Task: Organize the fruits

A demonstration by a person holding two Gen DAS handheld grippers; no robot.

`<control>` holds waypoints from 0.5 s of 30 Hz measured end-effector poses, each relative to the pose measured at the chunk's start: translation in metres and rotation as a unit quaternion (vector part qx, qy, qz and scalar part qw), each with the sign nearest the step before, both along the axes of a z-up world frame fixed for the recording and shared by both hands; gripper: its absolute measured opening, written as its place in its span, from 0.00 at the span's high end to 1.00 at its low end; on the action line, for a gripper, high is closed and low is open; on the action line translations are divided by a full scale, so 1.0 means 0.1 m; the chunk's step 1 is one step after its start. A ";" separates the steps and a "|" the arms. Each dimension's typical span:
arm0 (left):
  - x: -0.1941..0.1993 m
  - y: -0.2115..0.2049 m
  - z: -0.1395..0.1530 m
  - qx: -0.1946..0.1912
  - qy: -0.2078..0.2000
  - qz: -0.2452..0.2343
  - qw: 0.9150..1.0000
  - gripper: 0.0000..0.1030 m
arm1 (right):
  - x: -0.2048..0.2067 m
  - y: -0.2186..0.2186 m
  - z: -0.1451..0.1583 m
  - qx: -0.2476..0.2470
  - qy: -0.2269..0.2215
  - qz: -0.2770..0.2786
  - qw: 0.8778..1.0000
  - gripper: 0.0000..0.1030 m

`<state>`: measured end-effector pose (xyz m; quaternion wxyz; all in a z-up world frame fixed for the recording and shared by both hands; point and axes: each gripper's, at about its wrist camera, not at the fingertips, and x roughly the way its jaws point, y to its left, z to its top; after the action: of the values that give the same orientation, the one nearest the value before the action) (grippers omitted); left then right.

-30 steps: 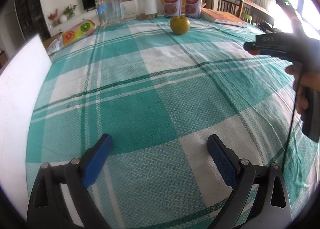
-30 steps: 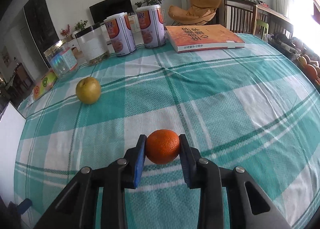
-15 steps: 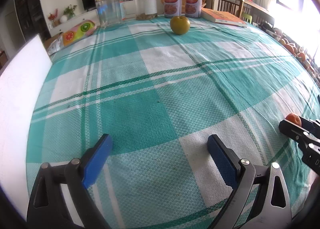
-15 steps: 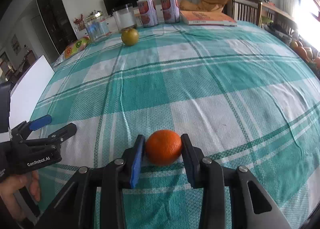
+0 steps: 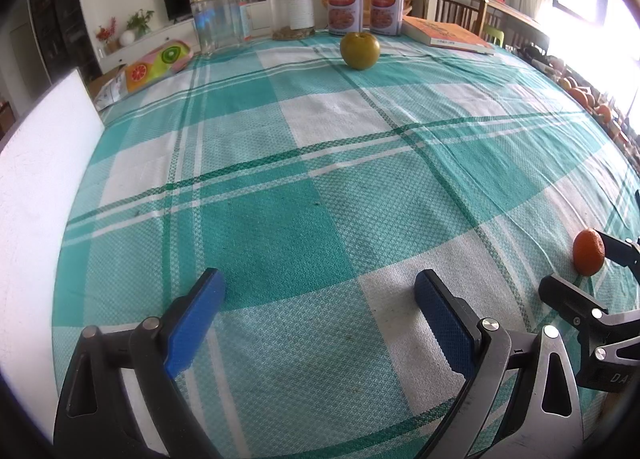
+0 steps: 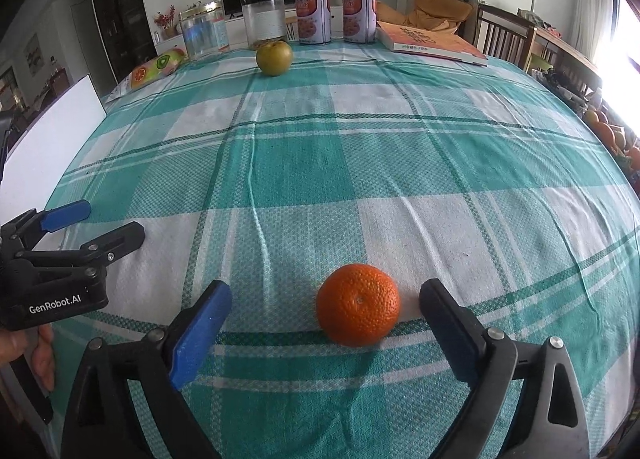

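Your right gripper (image 6: 325, 323) had just been opening, and its jaws stood wide with the orange (image 6: 358, 303) sitting on the checked tablecloth (image 6: 360, 163) between them, nearer the black pad (image 6: 452, 329) than the blue pad (image 6: 200, 333), touching neither. That was a clean release, as far as I could judge: the fruit rested without rolling. To finish the step well, you needed to draw that gripper straight back and up so the black pad did not clip the orange and send it off. Your left gripper (image 5: 320, 323) hung open and empty, just to the left of the right one. The green-yellow pear (image 6: 274, 57) lay far ahead of both grippers, near the canisters (image 6: 335, 15), likely the next fruit to fetch.
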<state>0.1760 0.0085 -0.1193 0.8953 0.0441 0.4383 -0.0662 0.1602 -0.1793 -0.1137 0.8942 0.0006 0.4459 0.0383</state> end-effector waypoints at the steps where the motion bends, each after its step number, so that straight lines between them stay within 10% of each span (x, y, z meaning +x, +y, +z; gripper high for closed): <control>1: 0.00 0.00 0.00 0.000 0.000 0.000 1.000 0.05 | 0.00 0.00 0.00 0.001 0.000 0.000 1.000 0.07; 7: 0.02 0.01 0.02 -0.008 0.007 -0.007 1.000 0.07 | 0.01 0.02 -0.01 0.002 0.003 0.005 1.000 0.03; 15: 0.80 0.02 0.59 -0.119 -0.013 -0.020 0.993 0.07 | 0.02 0.04 -0.02 -0.001 0.006 0.010 1.000 0.00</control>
<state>0.2561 0.0103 -0.0606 0.8982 -0.0532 0.4149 -0.1351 0.1624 -0.1755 -0.1156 0.8913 -0.0050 0.4510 0.0466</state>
